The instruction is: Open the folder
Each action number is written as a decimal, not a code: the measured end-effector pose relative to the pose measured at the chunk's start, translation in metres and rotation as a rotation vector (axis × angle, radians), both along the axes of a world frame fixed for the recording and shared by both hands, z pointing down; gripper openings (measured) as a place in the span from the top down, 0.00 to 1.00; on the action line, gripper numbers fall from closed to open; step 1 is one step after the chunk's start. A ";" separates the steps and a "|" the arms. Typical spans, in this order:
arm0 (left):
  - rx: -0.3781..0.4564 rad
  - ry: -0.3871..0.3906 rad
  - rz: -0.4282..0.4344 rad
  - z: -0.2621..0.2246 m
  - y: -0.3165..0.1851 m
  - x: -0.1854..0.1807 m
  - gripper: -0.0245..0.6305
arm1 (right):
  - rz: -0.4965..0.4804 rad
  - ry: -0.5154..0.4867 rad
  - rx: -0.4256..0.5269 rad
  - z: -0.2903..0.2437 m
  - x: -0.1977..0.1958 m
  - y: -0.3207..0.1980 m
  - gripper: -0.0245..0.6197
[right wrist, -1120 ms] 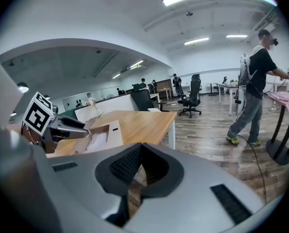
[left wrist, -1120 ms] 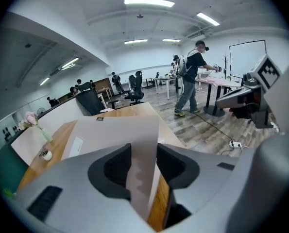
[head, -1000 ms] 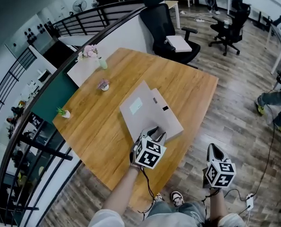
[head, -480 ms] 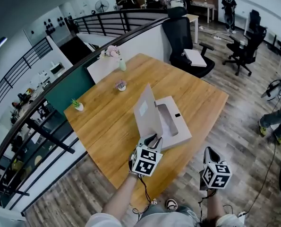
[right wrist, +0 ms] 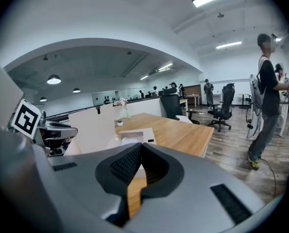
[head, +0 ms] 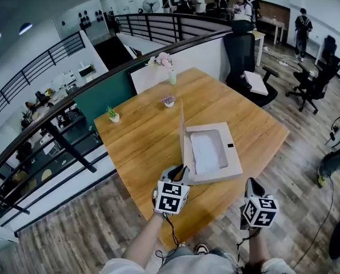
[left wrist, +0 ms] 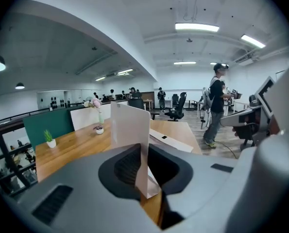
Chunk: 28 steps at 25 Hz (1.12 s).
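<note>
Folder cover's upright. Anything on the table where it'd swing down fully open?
Nothing visible lies on the bare table left of the cover in the head view. The small flower pot sits just beyond its far corner: probably clear, but close.

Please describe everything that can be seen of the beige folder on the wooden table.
The flat beige cardboard-like folder lies on the light wooden table, near its front edge. Its cover stands almost upright along the left side of the base. The base is a shallow frame around a white sheet, with a small black tab on its right rim. The left gripper is closing its fingers on the cover's near lower corner.
</note>
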<state>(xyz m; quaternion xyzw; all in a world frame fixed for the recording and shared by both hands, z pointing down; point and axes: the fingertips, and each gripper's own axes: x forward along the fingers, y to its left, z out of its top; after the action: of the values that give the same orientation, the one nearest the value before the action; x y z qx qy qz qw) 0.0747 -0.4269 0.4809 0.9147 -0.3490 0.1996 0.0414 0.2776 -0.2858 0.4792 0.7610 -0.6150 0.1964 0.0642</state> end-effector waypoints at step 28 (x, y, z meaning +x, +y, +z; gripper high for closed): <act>-0.267 0.284 -0.493 0.065 -0.026 -0.187 0.94 | -0.196 0.023 -0.085 0.028 -0.100 -0.056 0.96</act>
<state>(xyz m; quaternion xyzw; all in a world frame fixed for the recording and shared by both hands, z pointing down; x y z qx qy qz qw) -0.1119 -0.4527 0.5461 0.8077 -0.5217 0.0979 0.2567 0.1773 -0.3415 0.5071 0.6959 -0.6769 0.2064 0.1223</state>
